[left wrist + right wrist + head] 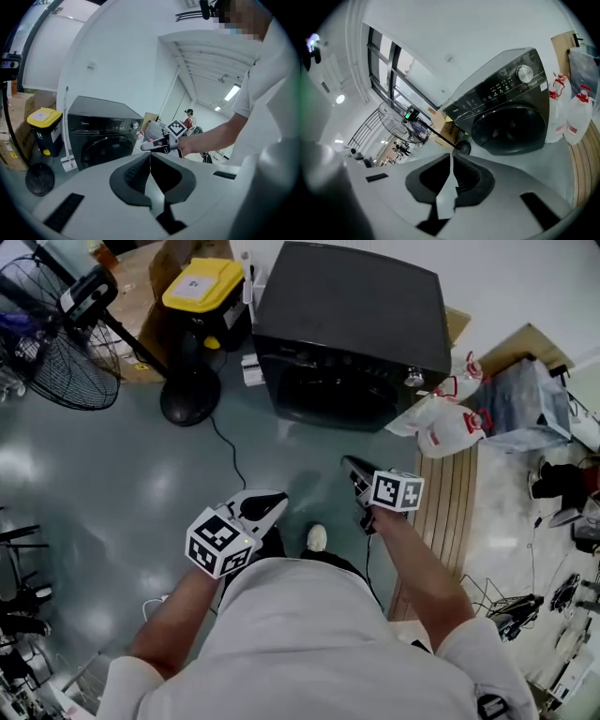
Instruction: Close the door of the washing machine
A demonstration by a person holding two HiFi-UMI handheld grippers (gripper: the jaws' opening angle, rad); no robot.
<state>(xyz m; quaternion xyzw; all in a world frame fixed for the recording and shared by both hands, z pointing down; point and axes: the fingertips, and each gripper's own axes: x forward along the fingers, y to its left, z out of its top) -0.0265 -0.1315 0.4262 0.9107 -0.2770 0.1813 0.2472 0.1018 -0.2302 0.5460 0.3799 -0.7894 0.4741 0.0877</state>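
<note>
The black washing machine stands at the far side of the floor, its round dark door lying flush with the front. It also shows in the left gripper view and in the right gripper view, where the door looks closed. My left gripper hangs in the air well short of the machine, jaws shut with nothing between them. My right gripper is held a little closer to the machine, jaws drawn together and empty. The left gripper view shows the right gripper from the side.
A standing fan with a round base and a yellow-lidded bin stand left of the machine. White jugs and a grey bag lie at its right, beside wooden slats. A cable runs across the floor.
</note>
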